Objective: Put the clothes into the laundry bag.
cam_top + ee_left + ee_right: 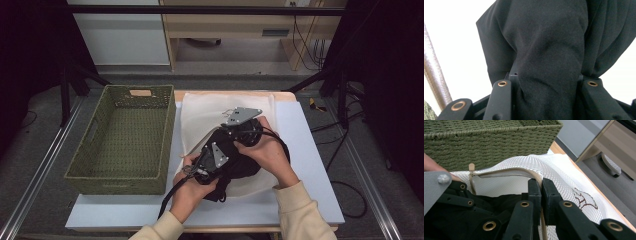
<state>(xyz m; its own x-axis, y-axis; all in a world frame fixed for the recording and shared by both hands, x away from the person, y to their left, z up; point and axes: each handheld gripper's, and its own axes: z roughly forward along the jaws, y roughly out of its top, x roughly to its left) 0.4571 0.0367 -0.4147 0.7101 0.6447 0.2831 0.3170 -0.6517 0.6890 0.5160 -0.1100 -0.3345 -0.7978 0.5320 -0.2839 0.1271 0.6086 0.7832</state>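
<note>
Surface: you work at a white table (305,150) with dim floor and a pale cabinet beyond it.
Left gripper (212,159): nearest you, clamped on a bunched fold of the black garment (549,50) — keep that bite firm and feed the cloth low, towards the bag's mouth.
Right gripper (541,187): pinched tight on the zipper edge (509,171) of the white mesh laundry bag (564,172); lift that edge so the mouth gapes before you push.
Garment: it lies on the bag at mid-table, partly at the opening.
Basket (125,137): green, woven, just to the left of the bag — steer clear of its wall.
Hidden: your hands cover the mouth from above; how much cloth is already inside you cannot tell.
</note>
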